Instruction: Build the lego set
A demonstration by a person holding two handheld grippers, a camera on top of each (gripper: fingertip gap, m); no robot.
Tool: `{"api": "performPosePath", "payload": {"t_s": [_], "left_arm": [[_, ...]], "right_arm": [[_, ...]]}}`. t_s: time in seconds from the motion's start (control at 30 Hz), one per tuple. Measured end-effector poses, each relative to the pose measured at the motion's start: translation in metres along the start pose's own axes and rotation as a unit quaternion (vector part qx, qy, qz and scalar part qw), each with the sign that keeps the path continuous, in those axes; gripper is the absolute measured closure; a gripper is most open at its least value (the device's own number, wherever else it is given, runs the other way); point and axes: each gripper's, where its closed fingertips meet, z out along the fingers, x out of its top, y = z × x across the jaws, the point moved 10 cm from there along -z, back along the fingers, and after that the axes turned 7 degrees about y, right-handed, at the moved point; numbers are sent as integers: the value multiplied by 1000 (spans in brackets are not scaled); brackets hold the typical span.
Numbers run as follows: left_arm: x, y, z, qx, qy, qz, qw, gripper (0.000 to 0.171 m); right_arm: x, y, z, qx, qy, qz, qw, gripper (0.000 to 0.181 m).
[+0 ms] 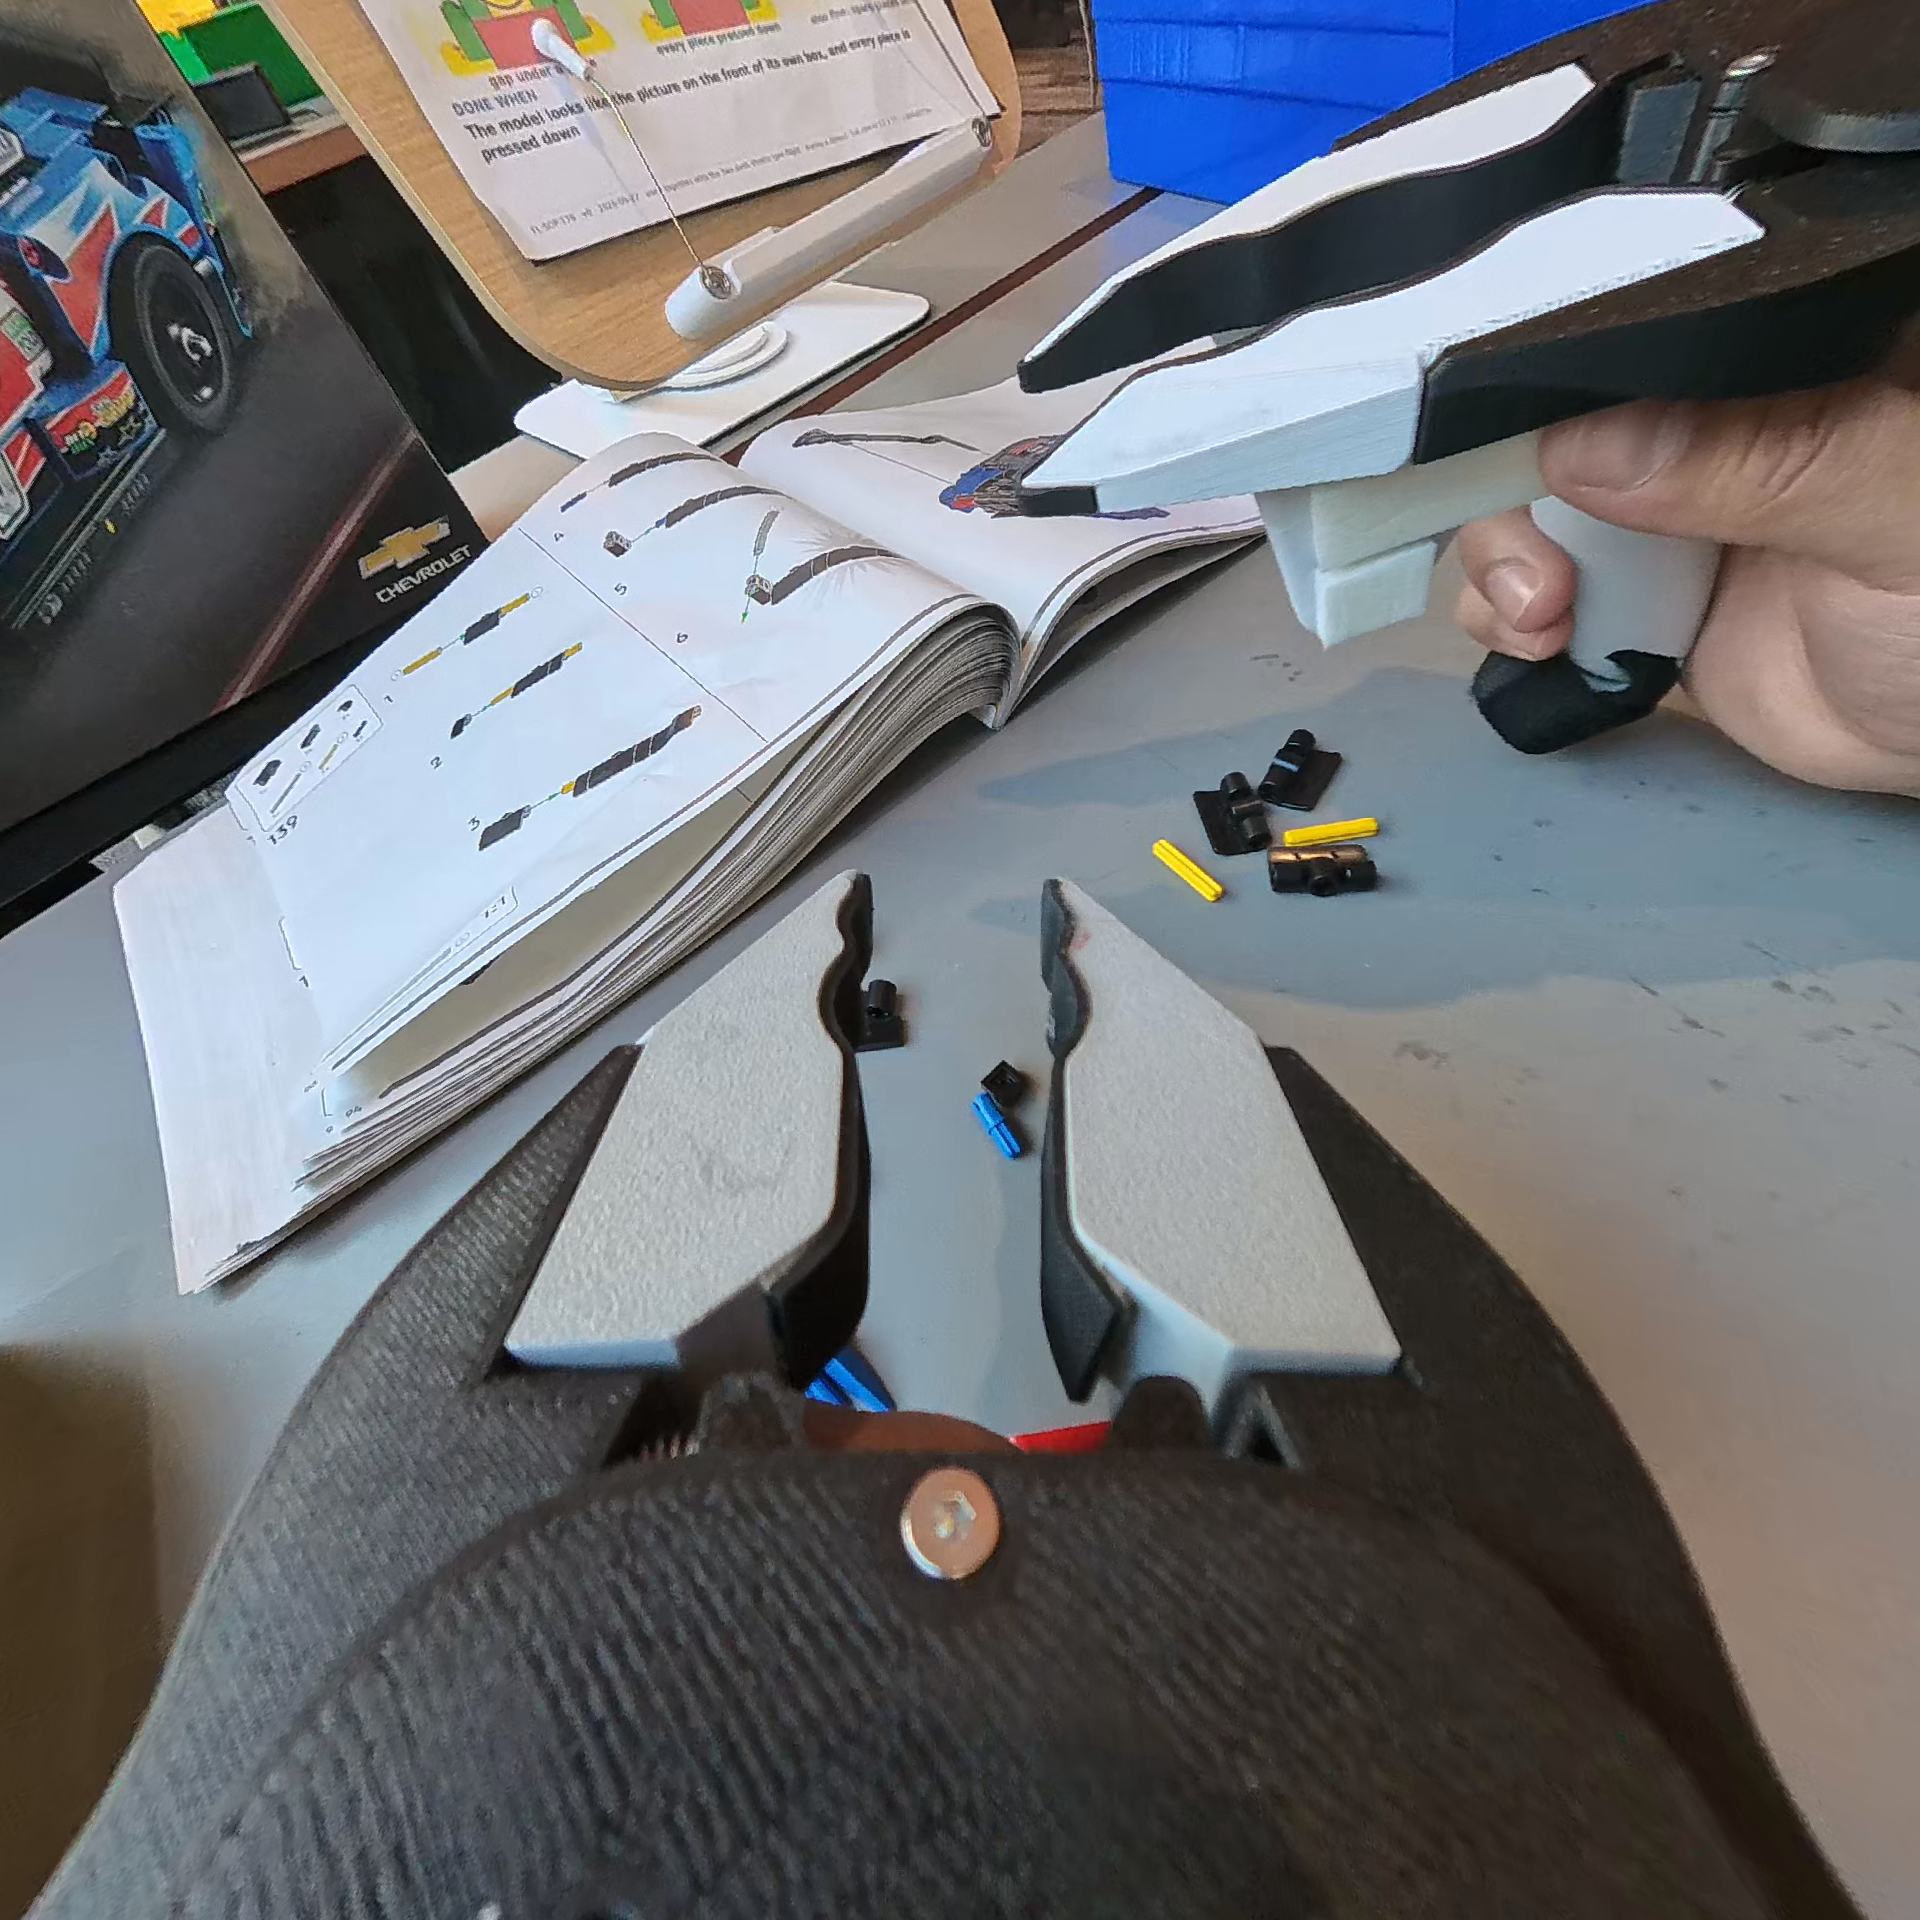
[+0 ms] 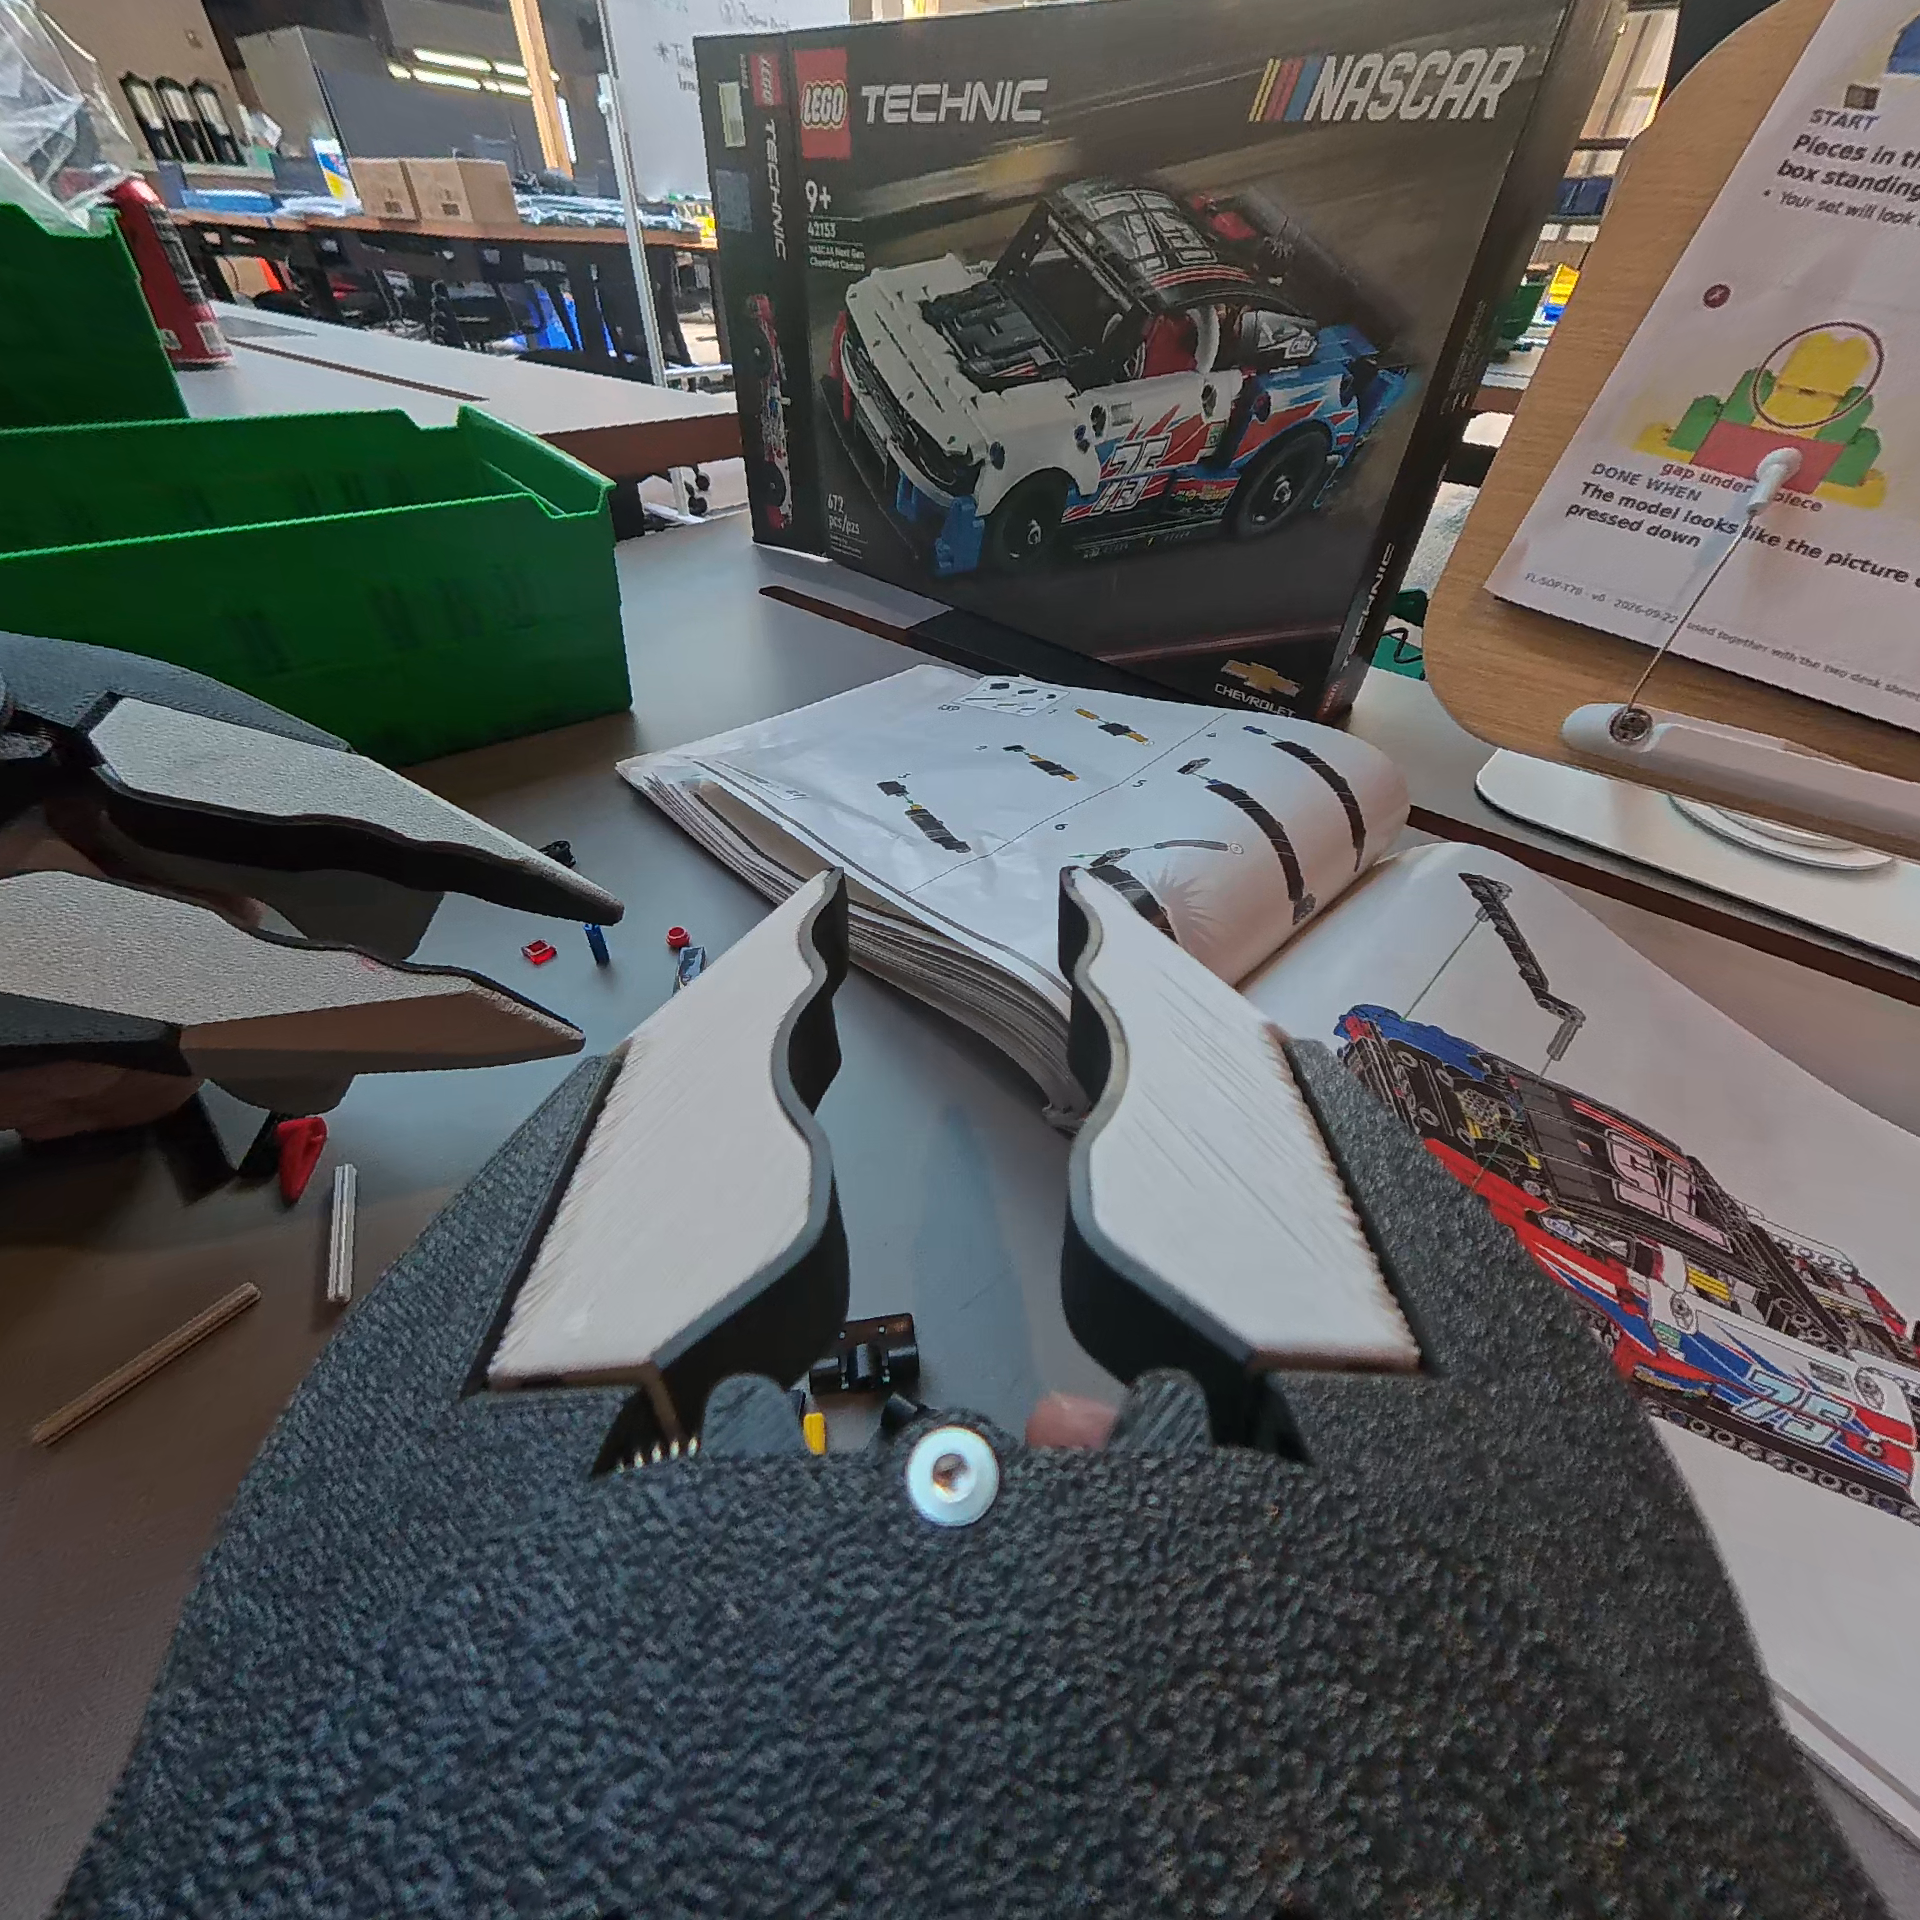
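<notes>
The left gripper (image 1: 956,883) hangs low over the grey table (image 1: 1558,1195) with its grey fingers spread apart and nothing between them; in the gap below lie a small blue pin (image 1: 997,1124), a tiny black connector (image 1: 1004,1083) touching the pin's far end, and another black piece (image 1: 881,1016) just beside the inner edge of the left finger. A little farther and to the right sits a loose cluster: two yellow axles (image 1: 1187,870), one lying alone and one among the black parts, two black hinge-like plates (image 1: 1262,790) and a black connector (image 1: 1322,869). Above and beyond that cluster the right gripper (image 1: 1023,431), white-fingered with black liners, is held by a hand (image 1: 1766,582) around its white grip; its jaws stand parted and empty, clear of the table. From the right wrist view the same spread shows, with a black piece (image 2: 864,1351) and a bit of yellow on the table beneath the fingers' base. To the left of it lie a grey axle (image 2: 341,1231), a tan rod (image 2: 145,1363), a red piece (image 2: 301,1151) and small red and blue bits (image 2: 597,940) near the left gripper's tips. Farther back the thick instruction booklet (image 1: 582,790) lies open. Behind it stands the lego set box (image 2: 1122,353) with a race car pictured, green bins (image 2: 312,561) to its left, and a wooden sheet stand (image 2: 1538,582) to its right, with a blue bin (image 1: 1247,83) beyond.
</notes>
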Motion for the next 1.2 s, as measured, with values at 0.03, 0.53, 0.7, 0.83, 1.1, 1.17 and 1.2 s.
{"api": "performPosePath", "payload": {"t_s": [0.03, 0.53, 0.7, 0.83, 1.1, 1.17, 1.2], "left_arm": [[0, 0, 0, 0, 0, 0, 1000, 142], [1, 2, 0, -1, 1, 5, 1000, 142], [5, -19, -4, 66, -1, 16, 998, 149], [2, -62, -11, 135, -38, -19, 990, 149], [-21, -114, -24, 133, -135, -95, 977, 155], [-28, -116, -25, 103, -170, -107, 974, 152], [-32, -115, -24, 90, -189, -107, 972, 149]], "right_arm": [[0, 0, 0, 0, 0, 0, 1000, 142], [-1, -2, 0, 1, -4, -2, 1000, 142], [-1, -3, 0, 4, -9, -1, 1000, 142], [-1, -4, 0, 5, -11, 0, 1000, 142], [-1, -5, 0, 6, -11, -1, 1000, 142], [-1, -5, 0, 6, -12, -2, 1000, 142], [-1, -5, 0, 6, -12, -2, 1000, 142]]}}
